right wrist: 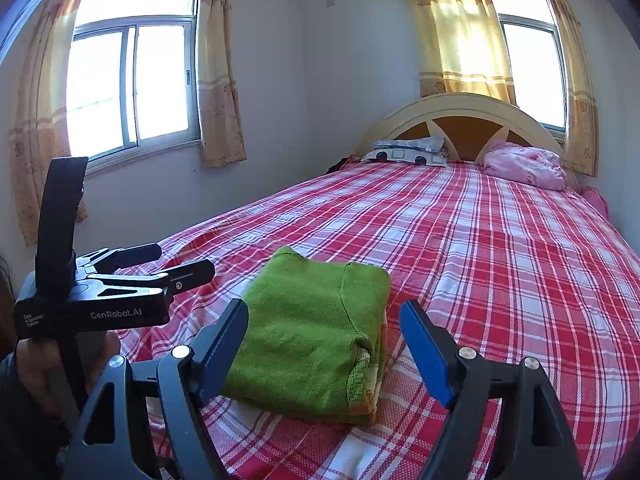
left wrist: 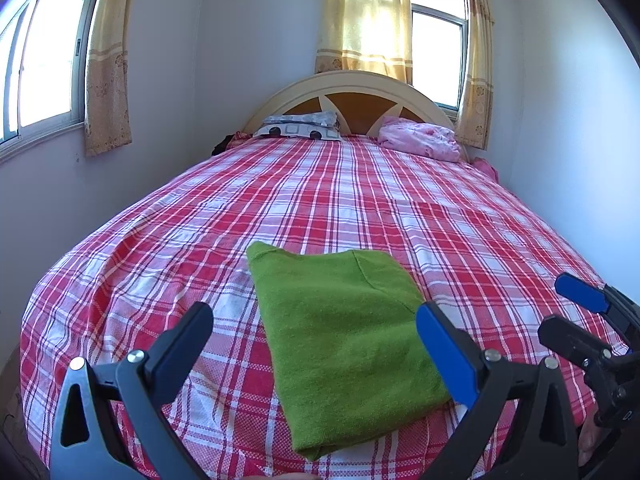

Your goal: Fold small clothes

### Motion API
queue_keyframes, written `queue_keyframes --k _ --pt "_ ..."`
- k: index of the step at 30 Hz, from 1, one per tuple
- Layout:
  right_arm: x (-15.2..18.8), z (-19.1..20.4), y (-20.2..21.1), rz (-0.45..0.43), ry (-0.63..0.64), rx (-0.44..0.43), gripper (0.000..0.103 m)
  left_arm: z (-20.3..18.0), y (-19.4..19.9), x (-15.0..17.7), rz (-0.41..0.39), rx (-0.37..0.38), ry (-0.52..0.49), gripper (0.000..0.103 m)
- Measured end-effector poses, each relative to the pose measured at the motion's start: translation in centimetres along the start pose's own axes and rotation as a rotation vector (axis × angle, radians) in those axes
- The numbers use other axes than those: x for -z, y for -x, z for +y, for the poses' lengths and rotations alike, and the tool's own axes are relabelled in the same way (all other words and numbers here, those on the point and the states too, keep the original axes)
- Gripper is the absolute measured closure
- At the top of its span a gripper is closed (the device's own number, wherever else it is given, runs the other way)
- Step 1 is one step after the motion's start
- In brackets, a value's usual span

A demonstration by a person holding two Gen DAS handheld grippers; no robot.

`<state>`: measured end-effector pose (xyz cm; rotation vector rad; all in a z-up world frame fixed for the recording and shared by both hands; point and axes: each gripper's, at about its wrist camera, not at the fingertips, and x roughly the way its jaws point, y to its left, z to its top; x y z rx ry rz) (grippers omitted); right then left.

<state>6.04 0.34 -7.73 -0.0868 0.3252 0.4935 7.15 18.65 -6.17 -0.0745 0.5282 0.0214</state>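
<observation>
A green knitted garment (left wrist: 344, 340) lies folded into a flat rectangle on the red plaid bed near its foot; it also shows in the right wrist view (right wrist: 312, 332), with layered edges at its right side. My left gripper (left wrist: 316, 340) is open and empty, its fingers straddling the garment above it. My right gripper (right wrist: 326, 340) is open and empty, held just in front of the garment. The right gripper also shows at the right edge of the left wrist view (left wrist: 576, 312), and the left gripper at the left of the right wrist view (right wrist: 176, 262).
The bed (left wrist: 360, 200) fills most of the room. A patterned pillow (left wrist: 300, 126) and a pink bundle (left wrist: 420, 138) lie at the headboard (left wrist: 348, 88). Walls stand close on both sides, with curtained windows (right wrist: 132, 80).
</observation>
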Motion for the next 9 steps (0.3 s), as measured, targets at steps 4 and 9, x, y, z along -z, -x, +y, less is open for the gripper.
queue_keyframes --k 4,9 --pt "0.07 0.09 0.07 -0.003 0.003 -0.002 0.024 0.21 0.01 0.16 -0.015 -0.007 0.002 0.0" --pt "0.3 0.12 -0.05 0.002 0.001 -0.005 0.024 0.1 0.32 0.32 -0.038 -0.021 -0.017 0.0"
